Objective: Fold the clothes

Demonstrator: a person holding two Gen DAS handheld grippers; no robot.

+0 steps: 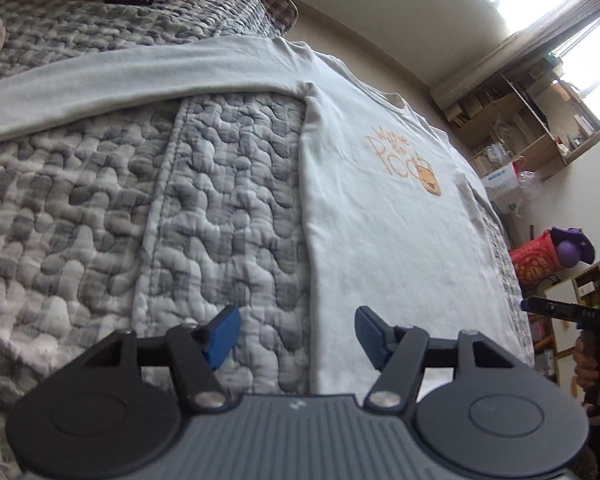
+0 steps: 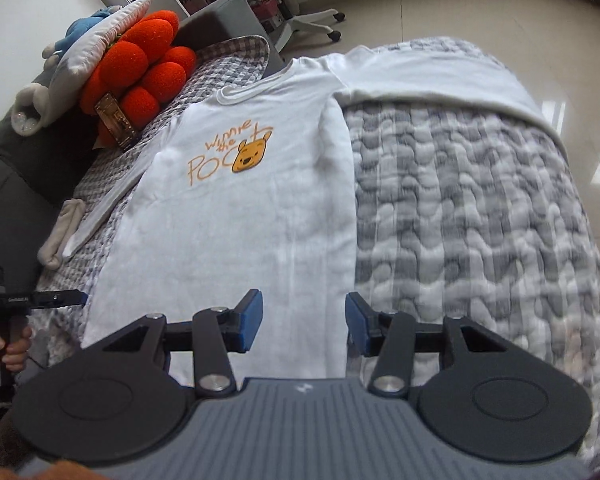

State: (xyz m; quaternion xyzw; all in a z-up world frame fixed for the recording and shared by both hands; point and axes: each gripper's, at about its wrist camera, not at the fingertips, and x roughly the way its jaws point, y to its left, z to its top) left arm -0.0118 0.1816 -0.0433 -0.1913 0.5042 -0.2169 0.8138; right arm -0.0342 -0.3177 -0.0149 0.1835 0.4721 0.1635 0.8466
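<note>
Shirt (image 2: 236, 208) lies flat, print up, on the bed (image 2: 480, 208), both long sleeves spread out from its body; no fold shows. That fits an unfolded start or a spread-out redo. Both tools, left (image 1: 298, 336) and right (image 2: 304, 320), hover at the shirt's hem, fingers apart, holding nothing. The hem itself is hidden behind them.

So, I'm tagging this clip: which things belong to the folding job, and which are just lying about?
Job:
white long-sleeved shirt
left gripper, open
right gripper, open

Lying about:
orange plush cushion
blue and white soft toy
beige cloth
grey quilt, only the work surface
</note>
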